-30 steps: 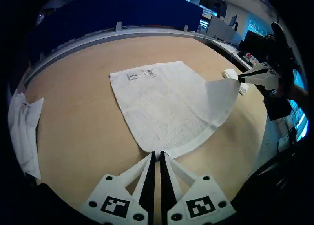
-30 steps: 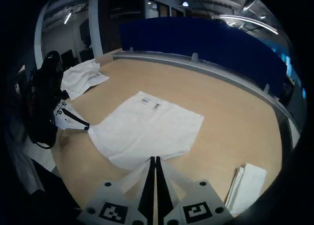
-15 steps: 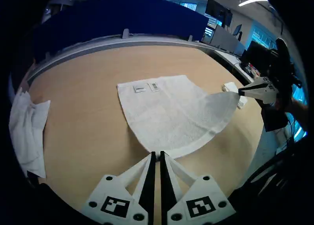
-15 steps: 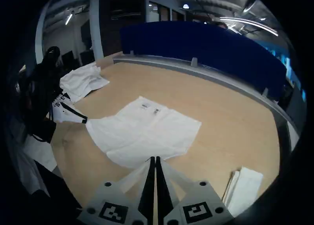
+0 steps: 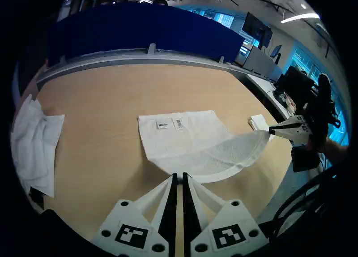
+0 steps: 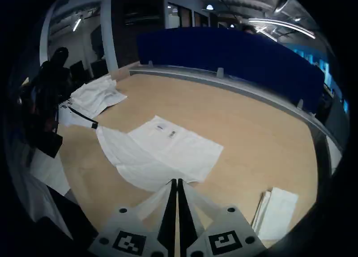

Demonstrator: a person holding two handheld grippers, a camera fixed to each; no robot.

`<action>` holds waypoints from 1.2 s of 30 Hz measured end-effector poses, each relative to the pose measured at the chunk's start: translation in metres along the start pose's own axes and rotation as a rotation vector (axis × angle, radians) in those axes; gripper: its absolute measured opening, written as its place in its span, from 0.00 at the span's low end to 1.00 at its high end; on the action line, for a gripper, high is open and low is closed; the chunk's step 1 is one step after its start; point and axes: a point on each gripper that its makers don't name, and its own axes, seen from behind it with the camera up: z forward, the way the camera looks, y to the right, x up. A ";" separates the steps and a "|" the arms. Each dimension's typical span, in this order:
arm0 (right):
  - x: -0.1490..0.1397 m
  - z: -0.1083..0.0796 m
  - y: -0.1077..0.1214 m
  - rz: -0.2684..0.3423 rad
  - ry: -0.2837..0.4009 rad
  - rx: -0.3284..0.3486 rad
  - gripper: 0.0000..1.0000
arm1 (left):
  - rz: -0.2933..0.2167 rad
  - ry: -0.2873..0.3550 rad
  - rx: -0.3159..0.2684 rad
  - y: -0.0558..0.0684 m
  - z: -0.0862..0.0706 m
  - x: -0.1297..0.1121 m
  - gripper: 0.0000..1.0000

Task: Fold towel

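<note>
Towel [image 5: 192, 138], white, on the pale wood desk [image 5: 98, 104]: far half lies flat, two small labels [image 5: 170, 123] face up near the far edge; near half is raised off the wood and hangs in a shallow arc between two held corners. Left gripper [image 5: 179, 176]: jaws closed to a thin slit, one near corner pinched right at the tips. Right gripper [image 5: 272, 131], seen from the left gripper view, off to the side with a hand behind it: jaws closed, the other near corner drawn up to a point at its tips. Lifting both corners together likely keeps the near edge taut so it can be carried over the flat half for a first fold, labels ending up inside. Crumpled white cloths [image 5: 33, 145] sit at one end of the desk, a folded stack [image 6: 277, 212] at the other, both well apart from the work. Blue partition [image 5: 134, 28] runs behind the desk.
</note>
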 end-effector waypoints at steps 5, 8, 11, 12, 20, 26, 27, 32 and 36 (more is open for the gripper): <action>0.000 0.002 0.003 0.006 -0.004 -0.004 0.03 | -0.012 0.000 -0.003 0.002 0.002 0.000 0.08; 0.004 0.004 0.007 0.001 0.002 -0.014 0.03 | -0.015 0.006 -0.003 0.002 0.005 0.005 0.08; 0.011 0.010 0.014 -0.007 0.008 -0.022 0.03 | -0.024 0.017 -0.003 0.000 0.010 0.012 0.08; 0.014 0.013 0.017 -0.010 0.010 -0.026 0.03 | -0.029 0.021 -0.002 -0.001 0.013 0.015 0.08; 0.035 0.044 0.043 -0.031 0.017 -0.049 0.03 | -0.065 0.057 0.015 -0.021 0.039 0.043 0.08; 0.045 0.079 0.059 -0.010 0.008 -0.038 0.04 | -0.094 0.065 0.029 -0.042 0.068 0.060 0.08; 0.046 0.084 0.062 -0.007 0.005 -0.039 0.04 | -0.095 0.061 0.030 -0.044 0.072 0.060 0.08; 0.044 0.095 0.068 -0.007 -0.005 -0.049 0.04 | -0.086 0.043 0.029 -0.048 0.086 0.059 0.08; 0.039 0.095 0.072 0.001 -0.008 -0.061 0.04 | -0.087 0.034 0.024 -0.045 0.090 0.056 0.08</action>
